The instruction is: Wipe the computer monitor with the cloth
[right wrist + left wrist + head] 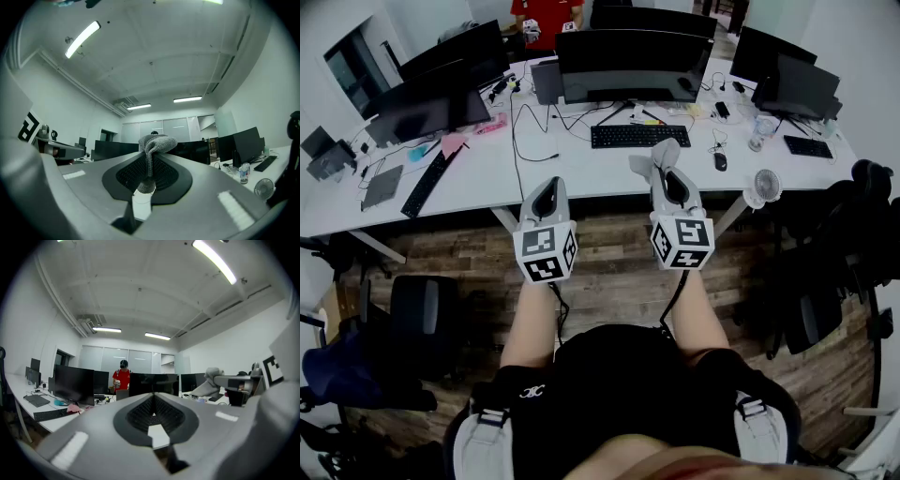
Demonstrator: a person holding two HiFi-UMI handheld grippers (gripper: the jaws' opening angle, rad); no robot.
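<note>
A: Where do we have the grey cloth (pixel 157 142)?
B: Pinched in our right gripper (pixel 149 165), raised at one o'clock; the curved monitor (pixel 633 64) stands at twelve on the desk (pixel 581 169). Our left gripper (pixel 153 397) is closed, empty.

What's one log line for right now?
right claw: shut on grey knitted cloth | left claw: shut, empty | wide black monitor: not touched

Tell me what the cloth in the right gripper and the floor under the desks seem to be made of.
The cloth looks like soft grey knit or terry fabric: nubby surface, limp fold. The floor looks like matte brown wood planks, grain and seams showing; real wood or laminate is unclear.
</note>
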